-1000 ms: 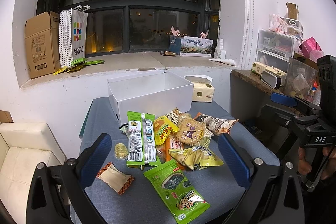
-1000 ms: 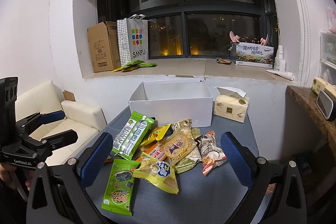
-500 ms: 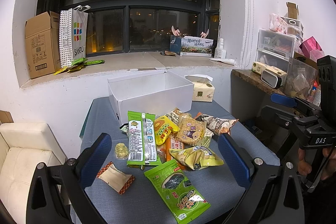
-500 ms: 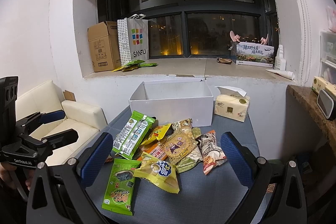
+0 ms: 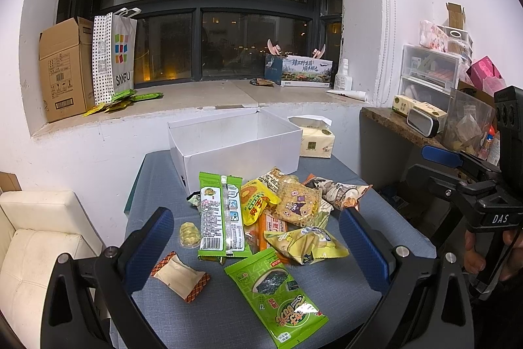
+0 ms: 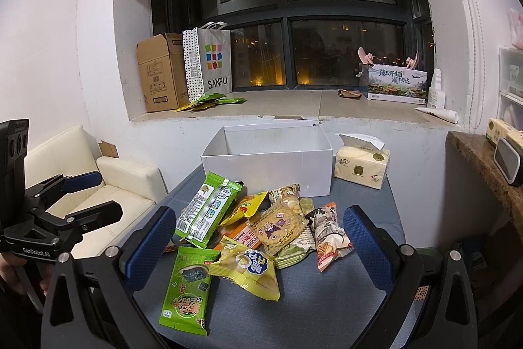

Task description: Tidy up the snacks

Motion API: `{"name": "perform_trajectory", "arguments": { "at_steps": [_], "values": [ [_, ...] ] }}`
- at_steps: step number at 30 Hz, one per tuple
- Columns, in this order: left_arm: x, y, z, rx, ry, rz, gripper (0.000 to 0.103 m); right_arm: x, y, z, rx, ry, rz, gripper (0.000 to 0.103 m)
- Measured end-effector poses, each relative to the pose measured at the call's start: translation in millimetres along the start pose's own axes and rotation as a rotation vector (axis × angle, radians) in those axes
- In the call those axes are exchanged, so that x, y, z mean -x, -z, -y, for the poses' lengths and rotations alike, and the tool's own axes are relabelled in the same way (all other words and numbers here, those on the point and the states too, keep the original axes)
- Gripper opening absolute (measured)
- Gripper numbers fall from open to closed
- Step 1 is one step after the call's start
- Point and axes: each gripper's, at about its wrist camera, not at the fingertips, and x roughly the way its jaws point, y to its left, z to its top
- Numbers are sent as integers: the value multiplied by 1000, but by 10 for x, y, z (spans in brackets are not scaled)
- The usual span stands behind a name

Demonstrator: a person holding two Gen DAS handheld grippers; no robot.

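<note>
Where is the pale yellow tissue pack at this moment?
The pale yellow tissue pack stands on the grey table at its far right, just right of the open white cardboard box, below the window sill.

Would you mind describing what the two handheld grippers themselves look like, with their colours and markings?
Both are black frames with silver bolts and two fingers faced in blue textured pads. The left gripper, seen from the right wrist view, is lettered GenRobot.AI; the right gripper, seen from the left wrist view, is lettered DAS. Bare hands hold their handles.
</note>
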Motion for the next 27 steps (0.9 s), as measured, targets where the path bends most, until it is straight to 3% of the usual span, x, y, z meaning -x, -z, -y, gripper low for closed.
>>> {"name": "perform_trajectory", "arguments": {
  "at_steps": [18,22,27],
  "values": [
    [-127,5,-8,-8,-21,-33,103,19,5,9,-5,-2,2,103],
    [-457,-10,-93,0,-40,-113,103,16,11,14,-7,-3,1,103],
    [-1161,8,-290,25,-70,-246,103,7,19,6,-7,-5,-5,103]
  ]
}}
